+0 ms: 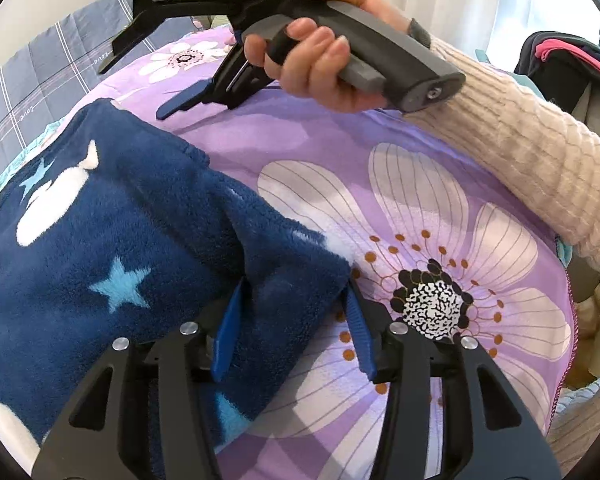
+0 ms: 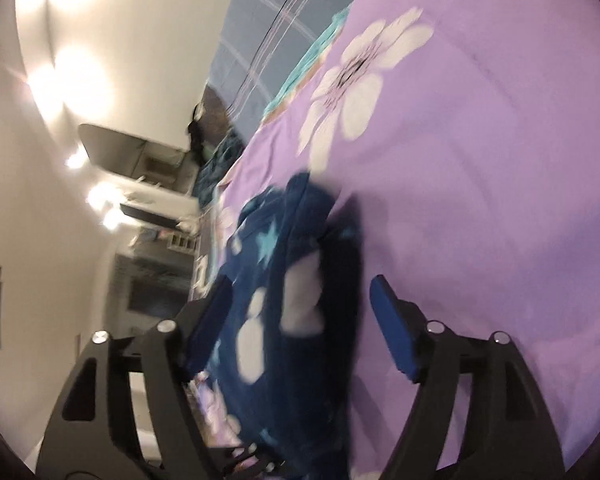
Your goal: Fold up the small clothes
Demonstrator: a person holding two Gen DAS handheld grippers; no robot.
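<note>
A small navy fleece garment (image 1: 100, 248) with light blue stars and white shapes lies on a purple flowered bedspread (image 1: 440, 184). My left gripper (image 1: 294, 312) has its blue fingers on either side of the garment's near corner, with fabric bunched between them; the jaws stand fairly wide. My right gripper (image 1: 180, 100) shows in the left wrist view, held in a hand above the bedspread beyond the garment. In the blurred, tilted right wrist view the right gripper (image 2: 300, 312) is open, with the garment (image 2: 284, 320) lying between its spread fingers, not pinched.
A blue plaid quilt (image 1: 40, 76) lies at the far side of the bed. Dark and pink clothes (image 1: 564, 64) are piled at the right. A cream knitted sleeve (image 1: 540, 152) crosses the right side. White walls and a screen (image 2: 112, 148) lie beyond the bed.
</note>
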